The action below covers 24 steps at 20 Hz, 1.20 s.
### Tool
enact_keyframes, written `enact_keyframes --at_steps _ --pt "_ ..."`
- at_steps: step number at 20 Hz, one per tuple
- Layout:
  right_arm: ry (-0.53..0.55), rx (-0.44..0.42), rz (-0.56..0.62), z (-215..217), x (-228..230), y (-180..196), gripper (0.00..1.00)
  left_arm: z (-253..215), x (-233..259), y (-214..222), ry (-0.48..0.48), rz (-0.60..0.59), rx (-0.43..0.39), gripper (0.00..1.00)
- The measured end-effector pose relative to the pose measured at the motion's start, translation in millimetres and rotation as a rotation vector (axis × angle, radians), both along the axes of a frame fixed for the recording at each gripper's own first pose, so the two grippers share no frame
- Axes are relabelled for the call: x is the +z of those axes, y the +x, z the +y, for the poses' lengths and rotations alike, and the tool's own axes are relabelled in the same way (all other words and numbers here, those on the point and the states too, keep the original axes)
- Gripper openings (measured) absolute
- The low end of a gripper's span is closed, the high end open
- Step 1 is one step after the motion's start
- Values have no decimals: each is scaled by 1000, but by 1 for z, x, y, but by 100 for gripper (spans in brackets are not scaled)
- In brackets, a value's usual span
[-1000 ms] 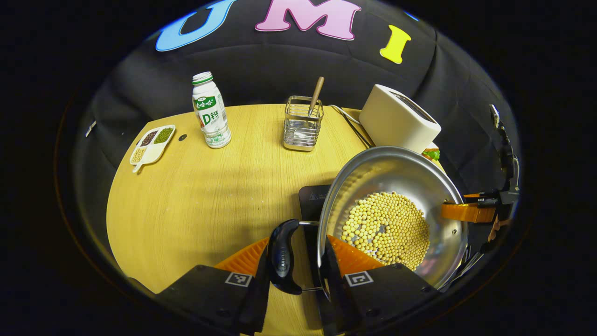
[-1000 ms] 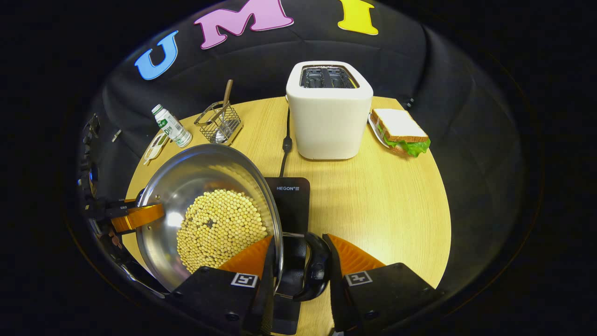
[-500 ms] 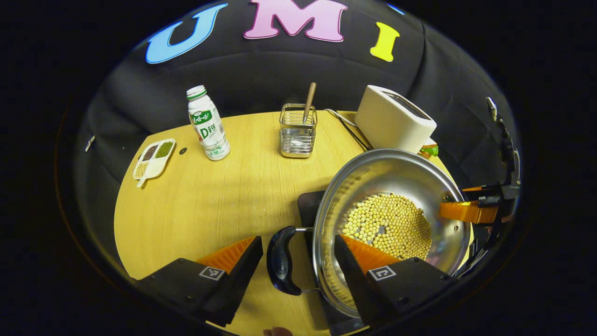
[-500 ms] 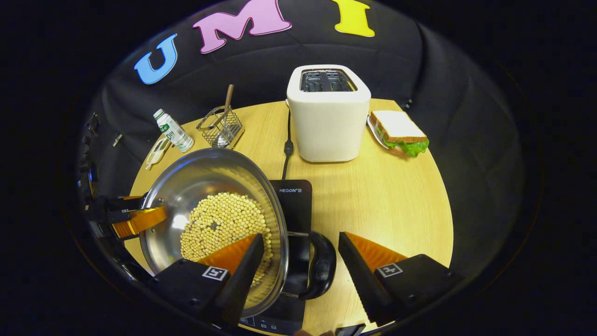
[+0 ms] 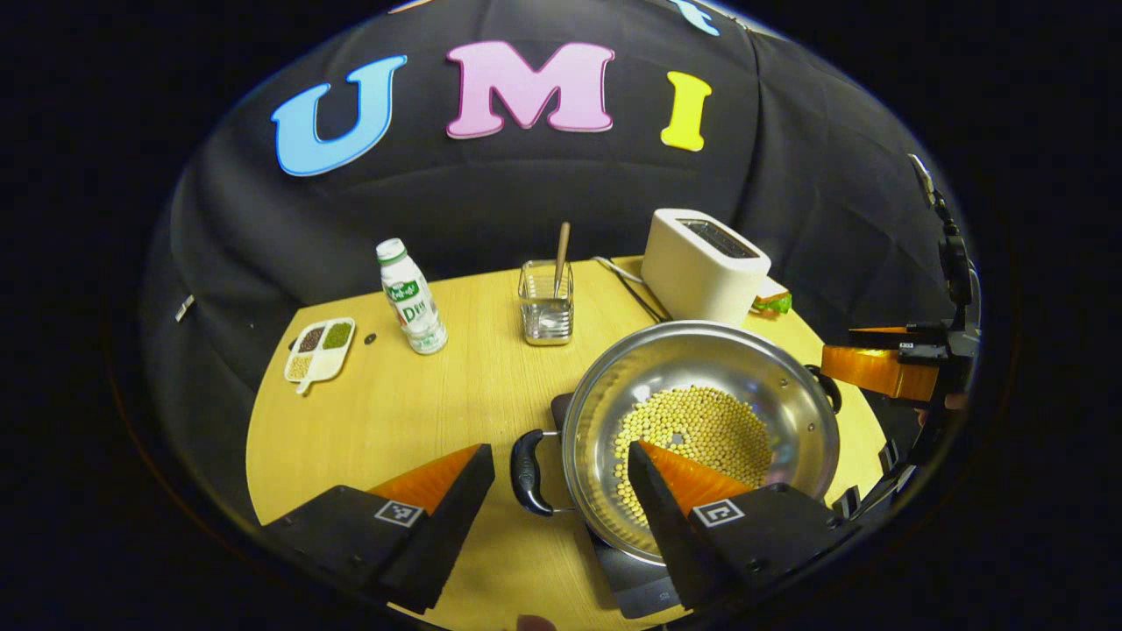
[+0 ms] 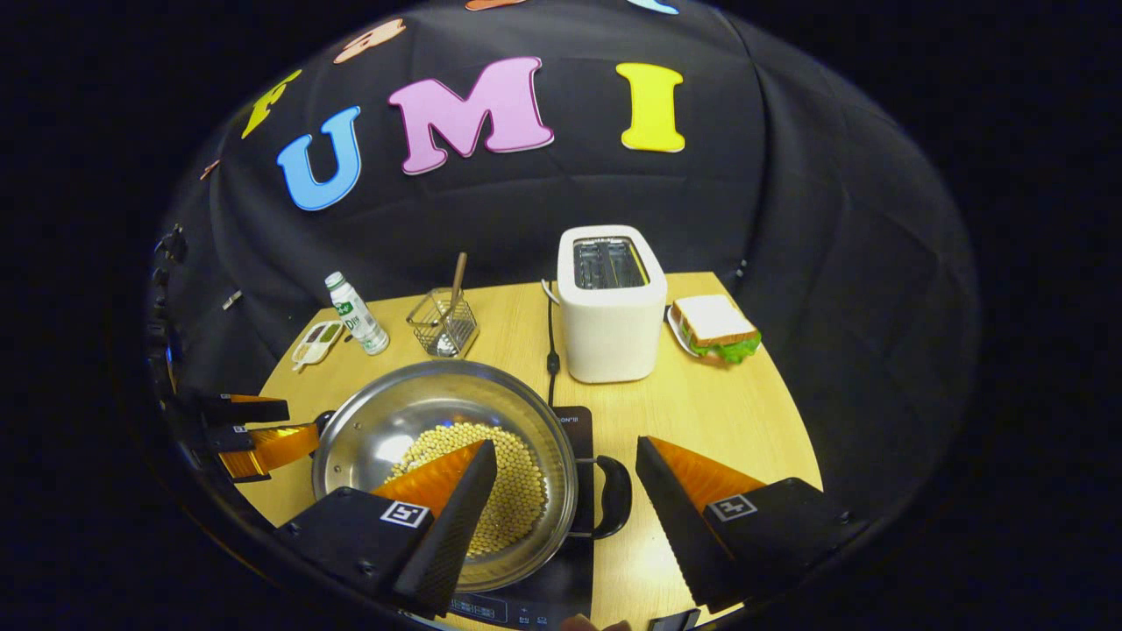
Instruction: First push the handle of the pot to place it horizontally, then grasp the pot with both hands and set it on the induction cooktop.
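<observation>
The round wooden table stands before black cloth. The right gripper view shows the sandwich in full; the left gripper view shows the divided dish clearly. The steel pot, holding yellow beans, sits on the induction cooktop. The left gripper and right gripper are spread wide, gripping nothing.

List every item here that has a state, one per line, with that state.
pot: upright on the induction cooktop, holding beans, both side handles level
left tool: open, clear of the pot handle
right tool: open, clear of the pot handle
toaster: slots empty
bottle: upright, capped
wire basket: upright, one utensil inside
sandwich: lying on a plate
</observation>
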State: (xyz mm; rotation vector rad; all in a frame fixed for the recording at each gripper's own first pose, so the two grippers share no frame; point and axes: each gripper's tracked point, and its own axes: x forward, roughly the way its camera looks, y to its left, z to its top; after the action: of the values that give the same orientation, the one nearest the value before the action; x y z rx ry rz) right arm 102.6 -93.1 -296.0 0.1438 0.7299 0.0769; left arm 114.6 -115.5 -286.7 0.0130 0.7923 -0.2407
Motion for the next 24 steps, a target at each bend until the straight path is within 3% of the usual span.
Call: enact_keyframes --at_steps 4,8,12,22,24 --pt "-33 -15 -139 3 61 -9 99 5 55 -16 -99 -97 46 96" --pt "-16 -55 -247 10 118 -23 99 24 108 -30 -131 -205 87 95" --pt "11 -103 -366 17 174 -34 98 48 160 -41 -90 -343 103 95" --pt "-91 -97 -750 60 311 -83 98 113 280 -80 -103 -693 190 95" --pt "-126 -97 -824 69 338 -91 98 134 298 -95 -62 -749 204 94"
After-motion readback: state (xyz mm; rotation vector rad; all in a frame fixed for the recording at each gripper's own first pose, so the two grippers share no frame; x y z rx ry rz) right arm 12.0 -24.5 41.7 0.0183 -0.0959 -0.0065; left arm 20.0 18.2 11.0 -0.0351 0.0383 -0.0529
